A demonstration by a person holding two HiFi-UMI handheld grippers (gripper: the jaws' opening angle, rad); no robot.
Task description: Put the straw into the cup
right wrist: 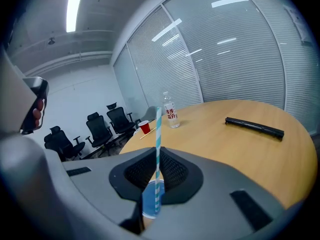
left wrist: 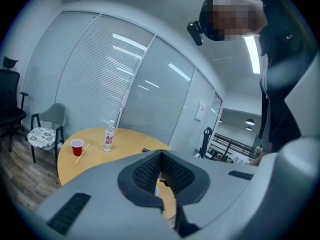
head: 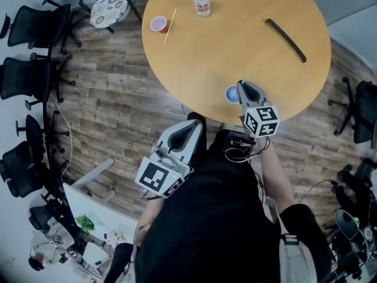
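Observation:
A teal-and-white striped straw stands upright between the jaws of my right gripper, which is shut on it. The straw's lower end reaches down into the mouth of a small blue cup. That blue cup sits near the round table's front edge, with the right gripper directly over it. My left gripper hangs off the table above the floor, jaws together on nothing. In the left gripper view the left gripper points at the table from below its edge.
On the round wooden table, a red cup stands at the far left with a thin tan stick beside it. A water bottle stands at the back, a black bar lies at right. Office chairs ring the floor.

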